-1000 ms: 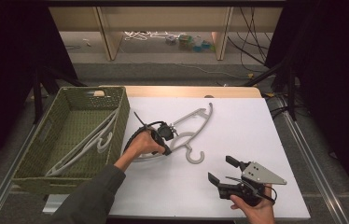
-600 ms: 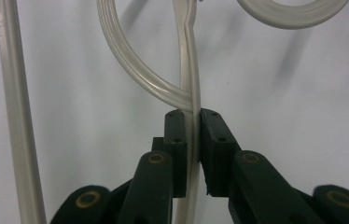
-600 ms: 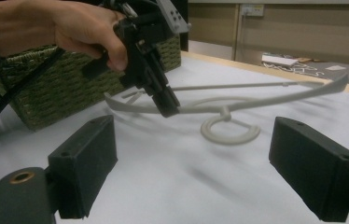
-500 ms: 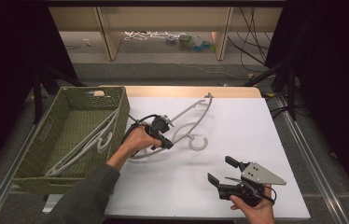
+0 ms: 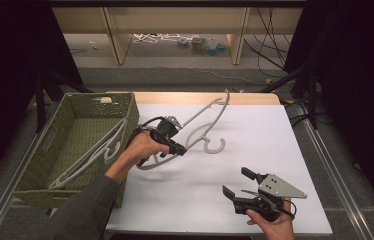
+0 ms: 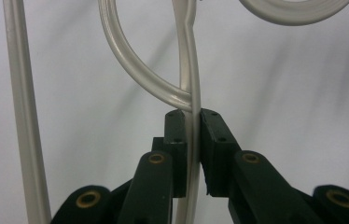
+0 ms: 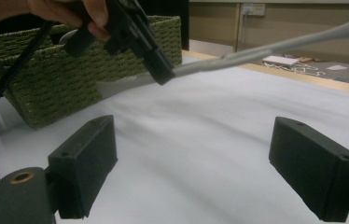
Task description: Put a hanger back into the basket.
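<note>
**Left gripper lifts a grey hanger off the table; right gripper waits with jaws wide**

The left gripper (image 5: 179,148) is clamped on a pale grey plastic hanger (image 5: 206,118), held above the white table top (image 5: 255,130) in the middle of the scene, just right of the basket. In the left gripper view the two black jaws press on a thin bar of the hanger (image 6: 191,93) from both sides, right below the point where a curved piece joins it. In the high view the hanger tilts: one arm points up and away toward the far right, its hook hangs to the right of the gripper, and the other arm curves down toward the near left. The person's left hand (image 5: 142,146) wraps the gripper's handle, with a black cable looping over it.

The green woven basket (image 5: 82,105) stands at the left edge of the table. Another pale hanger (image 5: 95,152) lies inside it, leaning against the right wall.

The right gripper (image 5: 236,183) sits low at the near right of the table, well apart from the hanger, with the right hand (image 5: 274,225) under it. Its jaws stand wide apart with nothing between them; in the right gripper view the bare table top shows through the gap, and the lifted hanger (image 7: 266,46) and the left gripper (image 7: 161,70) appear farther off in front of the basket (image 7: 46,79).
</note>
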Motion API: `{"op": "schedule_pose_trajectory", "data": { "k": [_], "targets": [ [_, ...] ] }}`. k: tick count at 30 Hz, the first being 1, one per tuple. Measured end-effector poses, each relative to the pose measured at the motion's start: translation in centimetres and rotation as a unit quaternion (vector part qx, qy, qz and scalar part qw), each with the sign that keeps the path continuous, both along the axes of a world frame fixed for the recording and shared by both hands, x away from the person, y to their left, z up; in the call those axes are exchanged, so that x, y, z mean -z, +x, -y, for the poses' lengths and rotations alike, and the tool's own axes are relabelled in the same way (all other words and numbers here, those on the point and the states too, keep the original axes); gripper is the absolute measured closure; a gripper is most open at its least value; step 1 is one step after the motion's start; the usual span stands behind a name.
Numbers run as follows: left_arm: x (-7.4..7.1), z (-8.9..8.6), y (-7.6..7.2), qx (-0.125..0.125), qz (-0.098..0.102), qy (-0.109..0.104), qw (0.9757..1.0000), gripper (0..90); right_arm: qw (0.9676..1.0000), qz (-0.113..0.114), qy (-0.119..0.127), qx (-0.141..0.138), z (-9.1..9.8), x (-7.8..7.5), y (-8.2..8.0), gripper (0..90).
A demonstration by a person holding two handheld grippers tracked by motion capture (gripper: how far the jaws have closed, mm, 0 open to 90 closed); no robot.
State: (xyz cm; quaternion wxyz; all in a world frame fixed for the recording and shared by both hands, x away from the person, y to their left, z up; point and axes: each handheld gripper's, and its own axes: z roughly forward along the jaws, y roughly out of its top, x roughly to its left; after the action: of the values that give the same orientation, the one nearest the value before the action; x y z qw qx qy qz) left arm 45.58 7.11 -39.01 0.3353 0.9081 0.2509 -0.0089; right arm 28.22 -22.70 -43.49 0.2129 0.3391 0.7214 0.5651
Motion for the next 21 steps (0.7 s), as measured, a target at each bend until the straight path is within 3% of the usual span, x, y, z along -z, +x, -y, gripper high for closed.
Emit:
{"op": "schedule_pose_trajectory", "data": {
  "k": [1,3,9,12,16,21],
  "targets": [
    [-0.5,0.1,-0.3,-0.004,0.001,-0.011,0.9999,81.8,1.0000,0.000,0.000,0.000,0.0,0.0,0.0,16.0],
    [-1.7,0.0,-0.6,0.005,0.010,-0.003,0.9999,81.8,1.0000,-0.003,0.000,-0.002,0.0,0.0,0.0,16.0],
    [-5.0,-0.5,-1.7,0.008,0.030,-0.018,0.9993,81.8,1.0000,-0.001,0.005,-0.005,-0.1,0.0,0.0,16.0],
    [-6.6,-1.1,-2.1,0.013,0.048,-0.006,0.9988,81.8,1.0000,-0.003,0.002,-0.004,-0.1,0.0,0.0,16.0],
    [-8.7,-2.0,-2.5,0.007,0.055,-0.016,0.9983,81.8,1.0000,-0.005,-0.005,-0.002,-0.1,-0.1,-0.1,15.9],
    [-11.1,-3.3,-2.8,-0.004,0.068,-0.012,0.9976,81.8,1.0000,-0.003,0.000,-0.002,-0.1,0.0,0.0,15.9]
  ]
}}
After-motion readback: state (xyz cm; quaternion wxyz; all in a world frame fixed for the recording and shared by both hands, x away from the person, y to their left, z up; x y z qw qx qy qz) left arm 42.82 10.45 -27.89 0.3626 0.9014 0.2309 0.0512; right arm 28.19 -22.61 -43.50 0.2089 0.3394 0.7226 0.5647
